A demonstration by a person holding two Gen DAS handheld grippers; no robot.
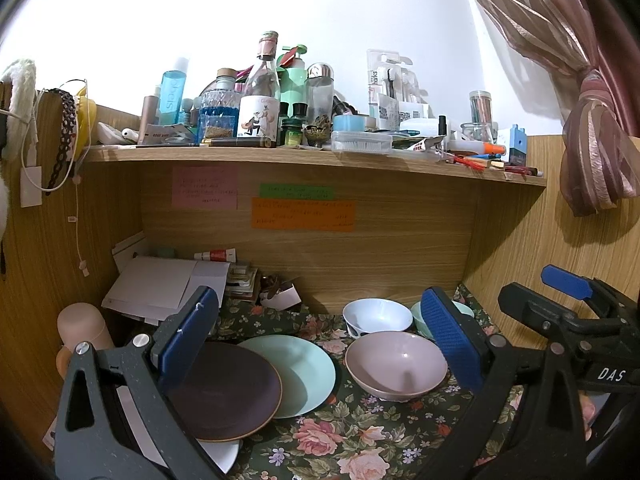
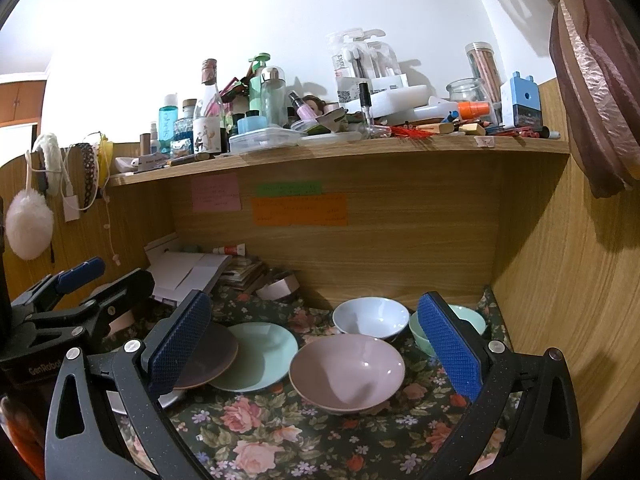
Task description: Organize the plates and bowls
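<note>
Risk lay in the overlapped plates: with the left gripper (image 1: pixel 316 336) and right gripper (image 2: pixel 316 344) both spread wide and empty above the floral cloth (image 2: pixel 256 440), nudging the dark brown round plate (image 1: pixel 224 392), which rested on the mint-green plate (image 1: pixel 300 372) beside the glossy pink bowl (image 2: pixel 346 372), could have slid it.

Both wrist cameras face the desk's back panel from near its front edge (left one further left), sharing the floral cloth (image 1: pixel 352 432) (image 2: pixel 280 432).
</note>
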